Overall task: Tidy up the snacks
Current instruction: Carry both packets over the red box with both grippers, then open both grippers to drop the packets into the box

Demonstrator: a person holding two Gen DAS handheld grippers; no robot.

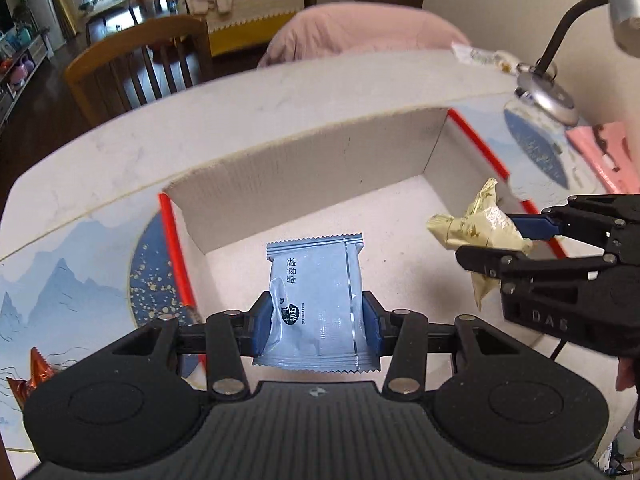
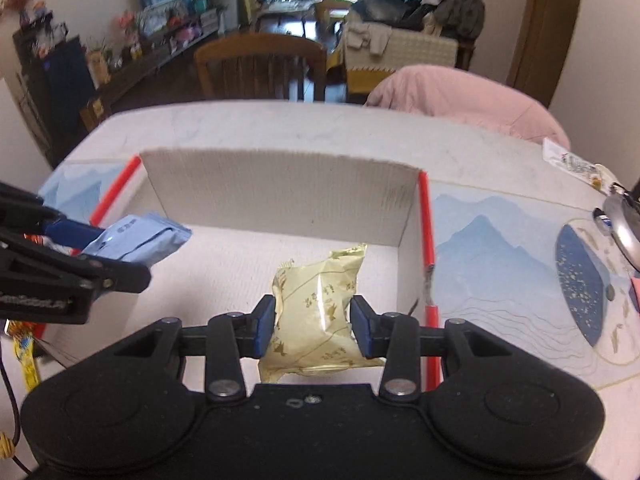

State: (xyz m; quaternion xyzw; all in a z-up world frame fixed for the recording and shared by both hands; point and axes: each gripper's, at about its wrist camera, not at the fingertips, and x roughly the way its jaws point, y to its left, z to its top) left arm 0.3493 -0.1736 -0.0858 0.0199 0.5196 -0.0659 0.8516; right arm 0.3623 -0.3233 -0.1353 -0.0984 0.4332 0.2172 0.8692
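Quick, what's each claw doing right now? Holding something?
Left gripper: closed on the blue snack packet.
Right gripper: closed on the gold snack packet.
Both hover over the white box.

Left wrist view: mounted behind the left tool (image 1: 316, 320), angled steeply down, close above the open box (image 1: 304, 160); right tool (image 1: 492, 248) at right edge.
Right wrist view: same mounting behind that tool, close; left tool at left edge.
Shared: box interior, surface (image 2: 280, 124), wooden chair (image 2: 260, 64) at top.
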